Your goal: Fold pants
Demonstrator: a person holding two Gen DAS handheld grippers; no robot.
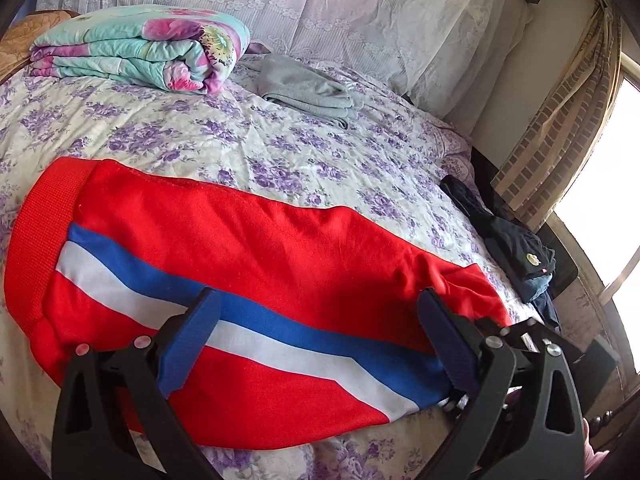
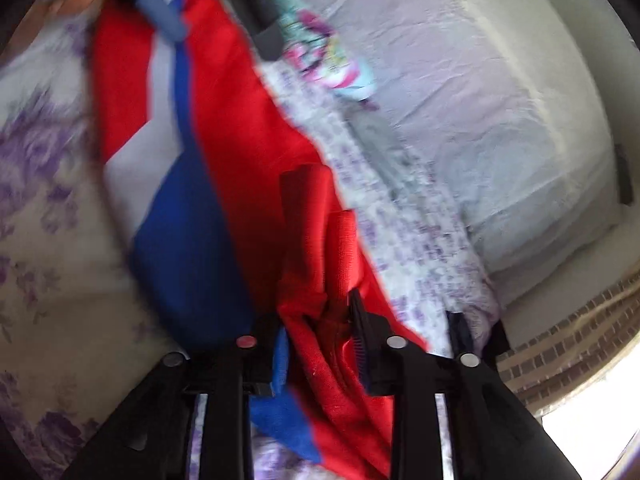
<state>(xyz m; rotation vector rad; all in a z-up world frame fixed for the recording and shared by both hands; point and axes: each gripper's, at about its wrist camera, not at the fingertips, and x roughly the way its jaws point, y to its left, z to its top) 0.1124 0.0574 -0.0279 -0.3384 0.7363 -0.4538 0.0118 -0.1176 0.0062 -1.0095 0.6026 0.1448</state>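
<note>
Red pants (image 1: 260,248) with a blue and white side stripe lie lengthwise across the flowered bedsheet (image 1: 240,136), their ribbed waistband (image 1: 36,240) at the left. My left gripper (image 1: 320,312) hovers just above the striped side, open wide, with nothing pinched between its blue pads. In the blurred right wrist view the pants (image 2: 240,120) run away from me. My right gripper (image 2: 320,344) has bunched red cloth from the cuff end filling the gap between its pads, and the ribbed cuffs (image 2: 312,208) stick up in front of it. The left gripper (image 2: 212,20) shows at the far end.
A folded floral quilt (image 1: 140,48) and a folded grey garment (image 1: 308,88) lie at the back of the bed. Dark clothes (image 1: 512,240) are piled at the bed's right edge, beside a checked curtain (image 1: 560,128) and a bright window. A lace-covered headboard spans the back.
</note>
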